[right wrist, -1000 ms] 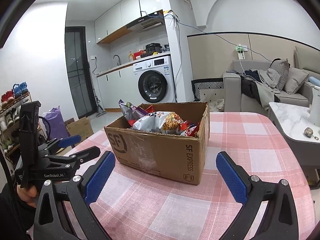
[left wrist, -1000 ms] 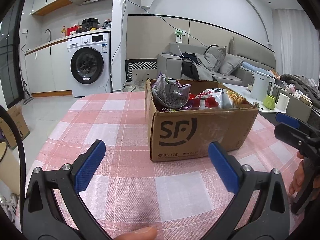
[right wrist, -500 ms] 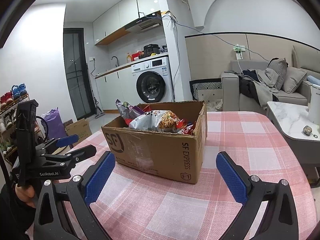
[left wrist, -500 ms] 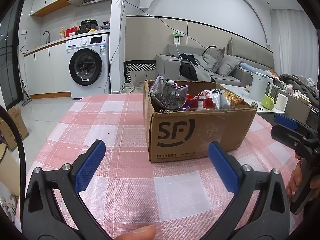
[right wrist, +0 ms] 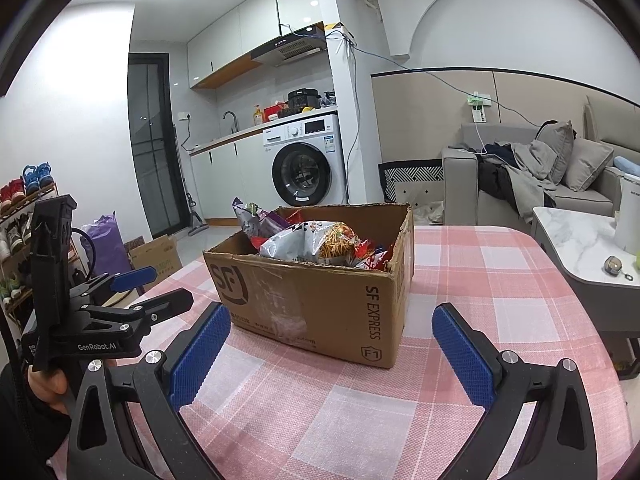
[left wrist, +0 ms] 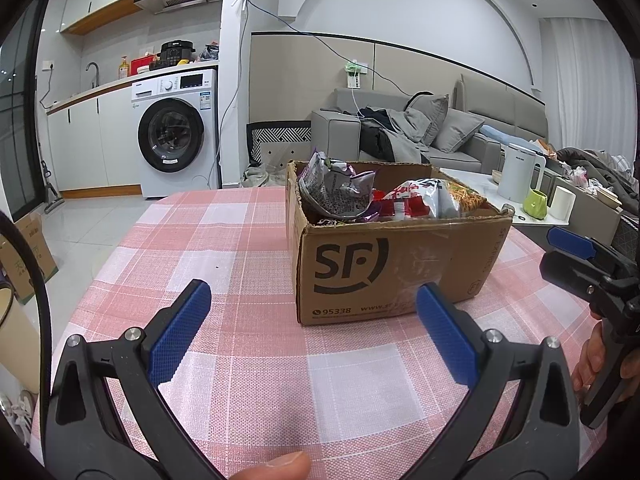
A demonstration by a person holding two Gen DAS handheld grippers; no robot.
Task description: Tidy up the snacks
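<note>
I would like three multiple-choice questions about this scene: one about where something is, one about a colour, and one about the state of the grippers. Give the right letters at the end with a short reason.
1. Where are the snack bags?
A. Scattered over the tablecloth
B. Inside the cardboard box
C. On the marble side table

2. What colour are the pads on the fingers of the grippers?
A. Blue
B. Yellow
C. White

3. In what state are the left gripper and the right gripper?
A. Both shut on a snack bag
B. Left shut, right open
C. Both open and holding nothing

Answers:
1 B, the bags stick up out of the open top of the box, and the checked tablecloth around it shows no bags.
2 A, ribbed blue pads show on both grippers.
3 C, each pair of fingers stands wide apart with only tablecloth between them.
</note>
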